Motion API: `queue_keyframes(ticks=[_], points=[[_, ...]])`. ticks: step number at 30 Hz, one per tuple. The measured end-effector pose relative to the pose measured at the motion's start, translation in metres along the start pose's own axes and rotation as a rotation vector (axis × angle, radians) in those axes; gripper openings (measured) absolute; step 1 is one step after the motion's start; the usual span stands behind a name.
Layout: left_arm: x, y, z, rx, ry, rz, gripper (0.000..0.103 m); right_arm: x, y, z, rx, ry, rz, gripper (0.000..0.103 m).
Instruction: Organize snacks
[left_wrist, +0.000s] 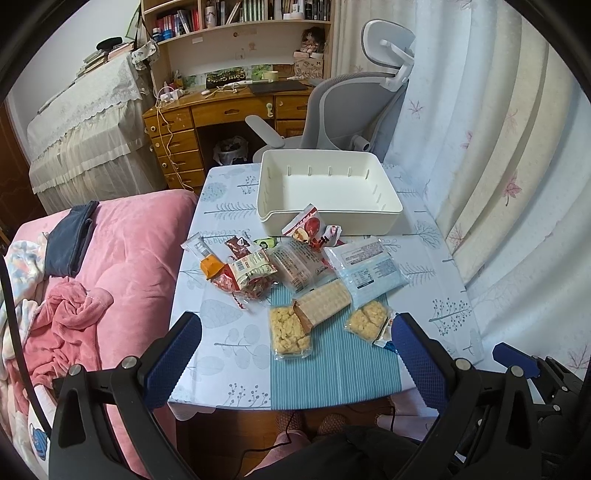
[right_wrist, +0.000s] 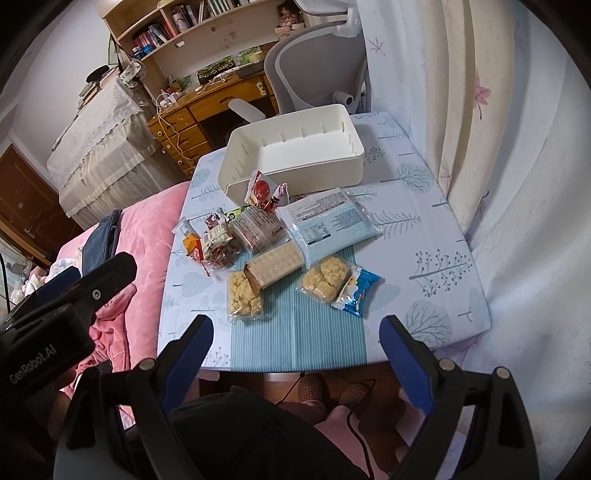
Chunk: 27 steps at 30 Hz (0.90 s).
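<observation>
Several snack packs lie on a small table with a leaf-print cloth (left_wrist: 229, 332) (right_wrist: 424, 229). Among them are two clear packs of yellow puffed cakes (left_wrist: 290, 330) (right_wrist: 243, 293), a wafer bar (left_wrist: 323, 301) (right_wrist: 275, 264), a light blue pack (left_wrist: 365, 269) (right_wrist: 328, 219) and a red apple pack (left_wrist: 304, 225) (right_wrist: 260, 190). An empty white bin (left_wrist: 328, 186) (right_wrist: 295, 155) stands behind them. My left gripper (left_wrist: 295, 325) is open and empty above the table's near edge. My right gripper (right_wrist: 297, 328) is open and empty, also at the near edge.
A pink bed (left_wrist: 122, 254) lies to the left of the table. A curtain (left_wrist: 498, 147) hangs to the right. A grey office chair (left_wrist: 351, 99) and a wooden desk (left_wrist: 221, 107) stand behind. The left gripper's body (right_wrist: 55, 314) shows in the right wrist view.
</observation>
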<state>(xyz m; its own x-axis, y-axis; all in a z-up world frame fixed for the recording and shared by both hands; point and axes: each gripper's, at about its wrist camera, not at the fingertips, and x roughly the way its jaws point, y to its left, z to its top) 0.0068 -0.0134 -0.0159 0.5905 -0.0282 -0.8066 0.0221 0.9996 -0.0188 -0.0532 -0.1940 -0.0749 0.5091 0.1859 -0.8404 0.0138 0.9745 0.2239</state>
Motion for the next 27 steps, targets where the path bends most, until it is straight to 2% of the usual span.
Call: queue_keyframes(ticks=[12,18,23,27], points=[[0.018,0.005,0.005,-0.017,0.058,-0.011,0.102,0.018,-0.016,0.010,0.092,0.079,0.018,0.092],[0.032,0.007,0.016,-0.025,0.098,-0.028,0.102,0.040,-0.040,0.016,0.206,0.166,0.038,0.092],[0.050,0.019,0.033,-0.072,0.123,-0.060,0.102,0.061,-0.061,0.021,0.299,0.228,0.056,0.092],[0.071,0.021,0.045,-0.039,0.145,-0.068,0.102,0.080,-0.078,0.025,0.381,0.274,0.082,0.092]])
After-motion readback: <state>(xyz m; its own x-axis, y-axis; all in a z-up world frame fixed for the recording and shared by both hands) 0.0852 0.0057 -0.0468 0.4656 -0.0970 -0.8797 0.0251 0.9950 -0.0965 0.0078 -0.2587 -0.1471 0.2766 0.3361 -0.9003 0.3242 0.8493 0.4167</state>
